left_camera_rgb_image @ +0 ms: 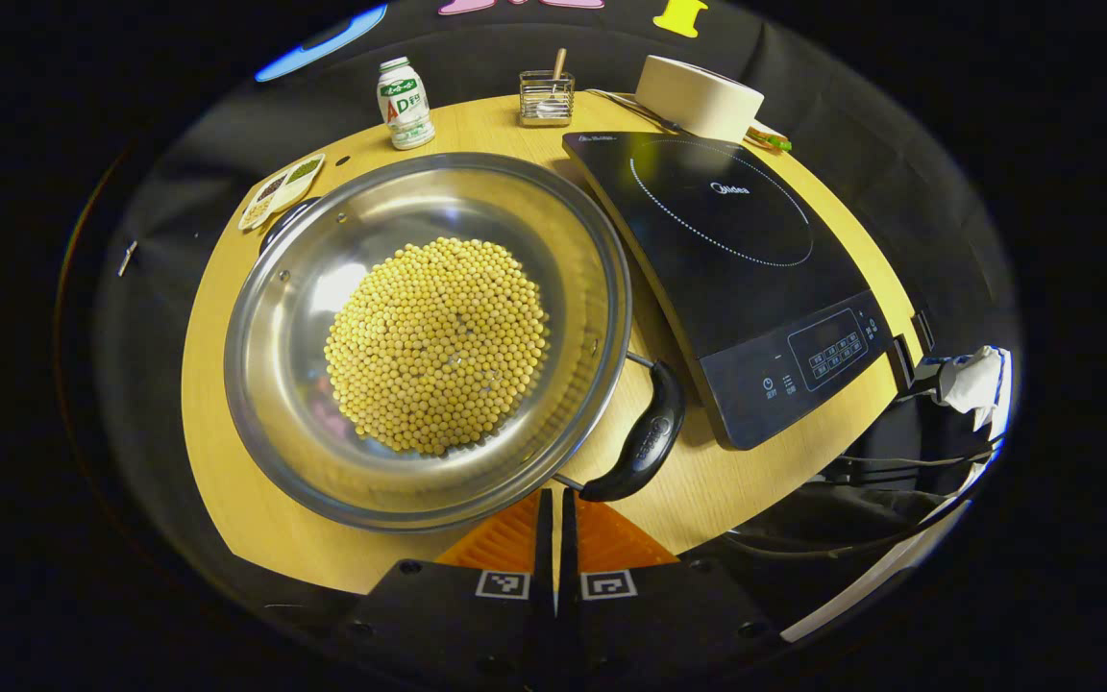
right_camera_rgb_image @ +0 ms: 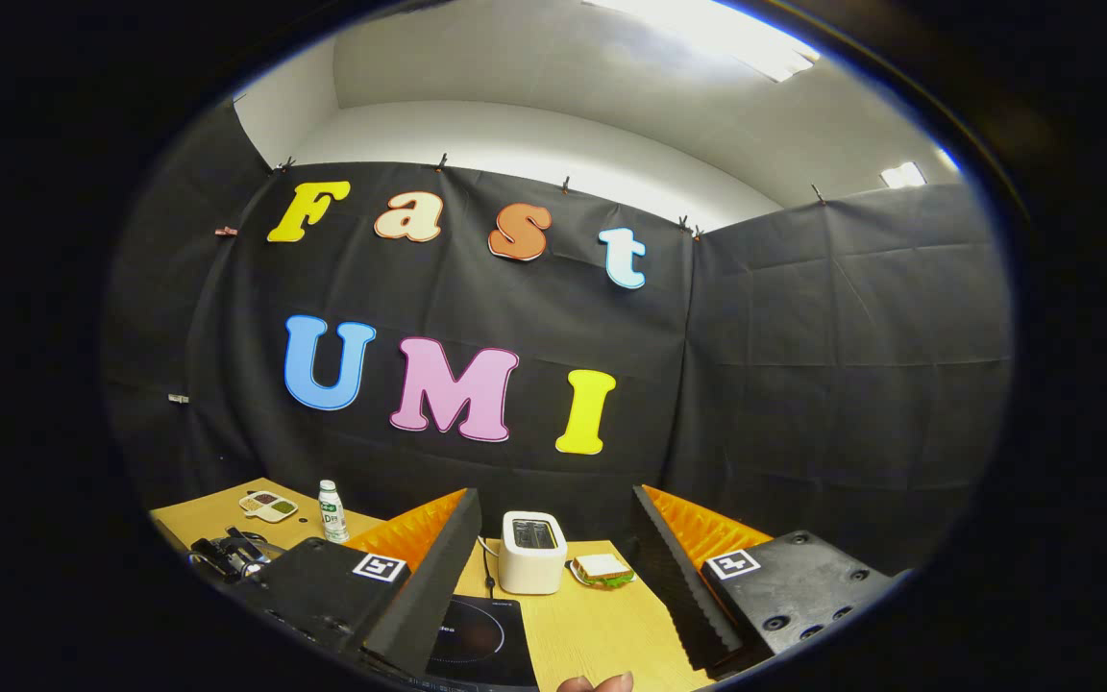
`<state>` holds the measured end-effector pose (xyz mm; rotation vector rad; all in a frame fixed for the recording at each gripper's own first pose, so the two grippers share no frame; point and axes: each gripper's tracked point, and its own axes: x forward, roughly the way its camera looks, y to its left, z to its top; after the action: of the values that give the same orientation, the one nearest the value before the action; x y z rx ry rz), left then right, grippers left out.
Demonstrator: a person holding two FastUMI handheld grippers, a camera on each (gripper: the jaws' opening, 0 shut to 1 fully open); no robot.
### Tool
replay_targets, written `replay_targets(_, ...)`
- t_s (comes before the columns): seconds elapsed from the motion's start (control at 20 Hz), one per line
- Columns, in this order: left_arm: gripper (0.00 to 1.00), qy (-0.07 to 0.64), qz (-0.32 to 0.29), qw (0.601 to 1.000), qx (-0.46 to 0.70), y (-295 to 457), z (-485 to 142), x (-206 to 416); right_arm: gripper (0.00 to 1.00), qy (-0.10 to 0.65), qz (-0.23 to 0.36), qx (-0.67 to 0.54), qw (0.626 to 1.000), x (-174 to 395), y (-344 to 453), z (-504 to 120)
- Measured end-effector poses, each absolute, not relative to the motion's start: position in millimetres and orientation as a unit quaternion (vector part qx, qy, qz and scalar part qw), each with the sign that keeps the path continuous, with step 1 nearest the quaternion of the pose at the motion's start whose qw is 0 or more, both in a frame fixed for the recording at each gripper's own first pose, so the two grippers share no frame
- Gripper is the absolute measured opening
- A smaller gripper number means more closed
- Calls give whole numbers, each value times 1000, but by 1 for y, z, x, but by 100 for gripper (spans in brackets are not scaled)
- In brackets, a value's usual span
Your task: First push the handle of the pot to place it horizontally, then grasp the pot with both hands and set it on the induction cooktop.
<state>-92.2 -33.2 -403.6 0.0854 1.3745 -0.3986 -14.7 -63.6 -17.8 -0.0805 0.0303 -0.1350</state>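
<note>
In the left gripper view, the left gripper (left_camera_rgb_image: 554, 538) has its fingers pressed together, empty, hovering just short of the pot's near rim. The pot (left_camera_rgb_image: 304, 317), a wide steel pan heaped with soybeans (left_camera_rgb_image: 438, 344), sits on the desk (left_camera_rgb_image: 227, 461) beside the induction cooktop (left_camera_rgb_image: 736, 259). Its near handle (left_camera_rgb_image: 645, 437) droops on its wire hinges. A careless shove at that handle could slide the whole pot or slop beans over the rim; lifting unevenly would spill them too. The cooktop's logo looks like "Midea"; the bottle (left_camera_rgb_image: 405, 103) shows large letters "AD".

In the right gripper view, the right gripper (right_camera_rgb_image: 553, 586) has its fingers spread wide, raised well above the desk, facing a toaster (right_camera_rgb_image: 532, 550) and a sandwich (right_camera_rgb_image: 600, 568).
</note>
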Motion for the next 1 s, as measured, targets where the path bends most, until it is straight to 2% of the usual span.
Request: replay_targets(1.0, 5, 593, -111, 798, 15, -101, -408, 9, 97, 25, -108, -48, 993, -9, -104, -29)
